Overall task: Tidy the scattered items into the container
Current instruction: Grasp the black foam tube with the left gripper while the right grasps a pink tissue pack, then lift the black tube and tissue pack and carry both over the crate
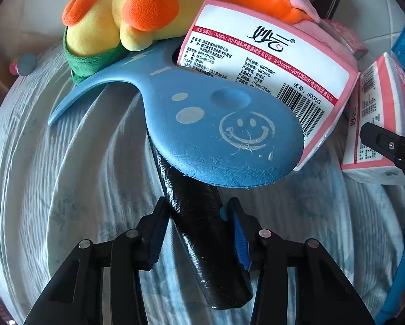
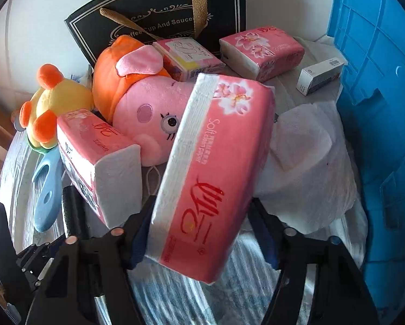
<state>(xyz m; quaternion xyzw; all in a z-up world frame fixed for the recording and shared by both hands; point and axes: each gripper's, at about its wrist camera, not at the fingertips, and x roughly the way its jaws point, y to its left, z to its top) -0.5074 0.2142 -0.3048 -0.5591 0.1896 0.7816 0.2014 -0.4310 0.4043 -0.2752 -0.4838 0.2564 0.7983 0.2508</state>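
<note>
My left gripper point(image 1: 195, 224) is shut on the black wrapped handle point(image 1: 199, 230) of a blue paddle point(image 1: 216, 124) with a smiley face, whose head lies over the bed. My right gripper point(image 2: 202, 233) is shut on a pink tissue pack point(image 2: 216, 168) and holds it tilted above the bedding. The blue container point(image 2: 378, 108) stands at the right. The same paddle shows at the left in the right wrist view point(image 2: 46, 189). A right finger point(image 1: 386, 146) shows at the right edge of the left wrist view.
A yellow plush point(image 1: 113, 27), a pink pig plush point(image 2: 151, 113), more tissue packs point(image 2: 262, 51) point(image 1: 270, 73), a small white box point(image 2: 320, 74) and a crumpled white cloth point(image 2: 305, 162) lie on the striped bedding point(image 1: 80, 176). A black gift bag point(image 2: 159, 19) stands behind.
</note>
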